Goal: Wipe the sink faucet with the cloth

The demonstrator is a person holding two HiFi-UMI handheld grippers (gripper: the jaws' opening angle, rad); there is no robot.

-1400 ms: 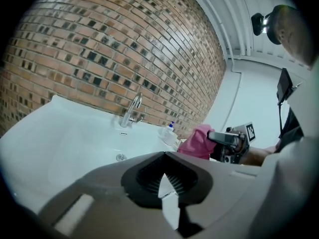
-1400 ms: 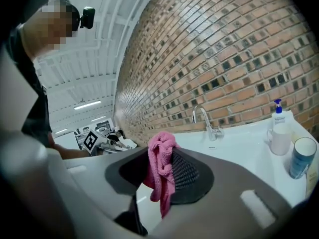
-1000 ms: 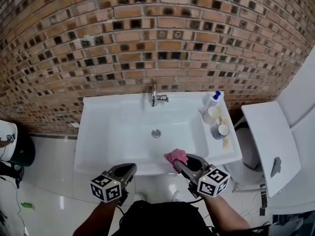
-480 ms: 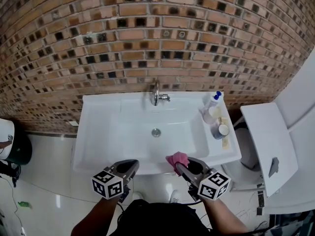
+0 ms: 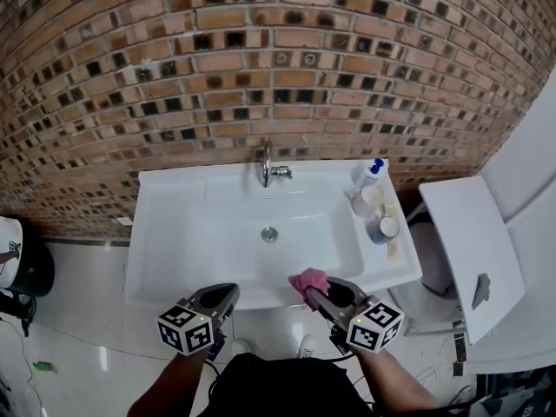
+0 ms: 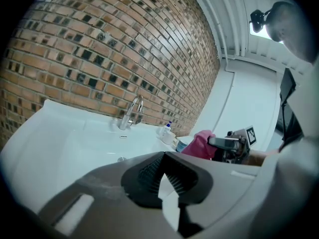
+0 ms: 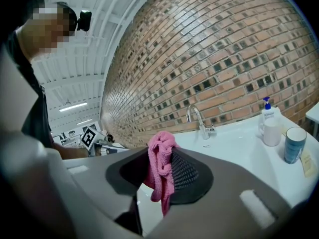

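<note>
Head view: white rectangular ceramic sink (image 5: pixel 165 233) set against red-brown brick wall (image 5: pixel 278 59); curved chrome faucet (image 5: pixel 267 168) at centre of far rim; white pump bottle (image 5: pixel 368 176) and blue-grey cup (image 5: pixel 383 228) on right ledge. Right claw (image 5: pixel 313 292) at near rim, clamped on crumpled pink cloth (image 5: pixel 307 280); cloth bunched ahead of the tips, likely so a soft wad meets the metal first. Left claw (image 5: pixel 228 295) beside it over near rim, well apart from faucet.

Left gripper view: jaws drawn together, nothing between them; probably parked as the spare hand. Faucet far across the basin; pink cloth off to the right.

Right gripper view: jaws pinched on cloth, folds standing above the pads, tail hanging below; aimed roughly at faucet, bottle and cup to its right. Wiping not begun, by the look of it; reach across the basin left to do.

Against a second back: same stance for both claws; cloth no nearer faucet; only the framing slid slightly.
</note>
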